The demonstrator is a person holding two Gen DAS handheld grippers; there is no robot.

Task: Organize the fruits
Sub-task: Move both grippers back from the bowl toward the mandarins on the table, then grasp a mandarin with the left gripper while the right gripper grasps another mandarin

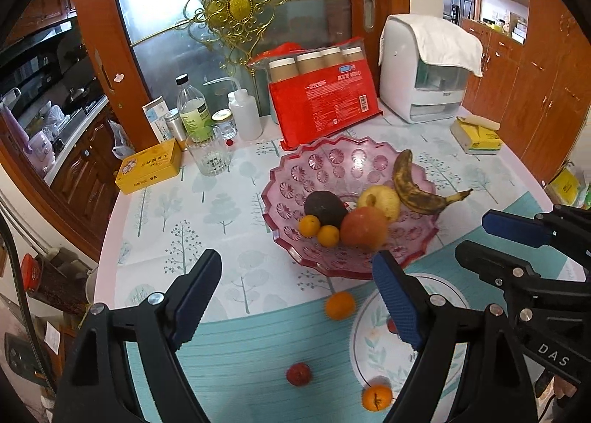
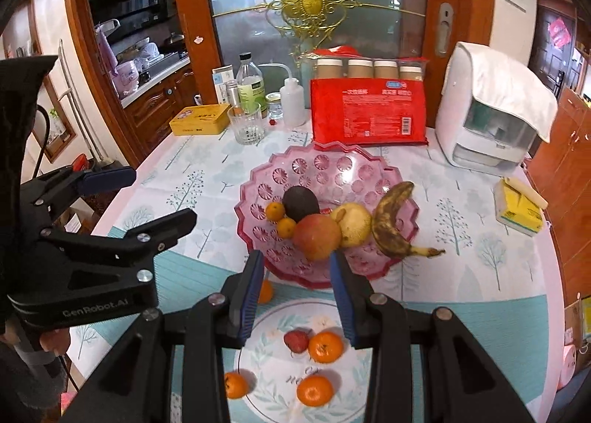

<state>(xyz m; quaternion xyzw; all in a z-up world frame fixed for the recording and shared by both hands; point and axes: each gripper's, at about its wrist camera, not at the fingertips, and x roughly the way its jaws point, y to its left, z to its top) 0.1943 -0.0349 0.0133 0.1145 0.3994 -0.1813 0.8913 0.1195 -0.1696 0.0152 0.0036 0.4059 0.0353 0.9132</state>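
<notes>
Right, both of my tools are up over the table [image 1: 155,231] and I'm looking down at the pink glass fruit bowl [image 1: 332,164]. My left hand-held gripper [image 1: 295,297] stands wide open with nothing between its blue pads, just tablecloth showing through the gap. My right hand-held gripper [image 2: 297,297] has its jaws drawn in narrow but not touching, and nothing is held there either; through the gap I can see the bowl's near rim and the round printed mat below.

In the bowl, a dark avocado [image 2: 301,203] sits toward the left, with two small oranges [image 2: 280,219] tucked against it. A big reddish apple [image 2: 317,236] is at the front, a yellow pear [image 2: 352,223] just beside it, and a heavily spotted banana [image 2: 391,223] lies across the right rim, its stem poking out over the edge.

Still loose on the table: a strawberry [image 2: 296,341] touching an orange [image 2: 325,347] on the mat, another orange [image 2: 314,390] nearer me, one more [image 2: 235,385] just off the mat to the left, and one [image 2: 265,292] partly hidden behind my right tool's left finger, just beside the bowl's front edge.

At the back, a red packet of paper cups [image 2: 367,109], a drinking glass [image 2: 247,125], a yellow tin [image 2: 199,120] and a white appliance draped with a towel [image 2: 487,109].
</notes>
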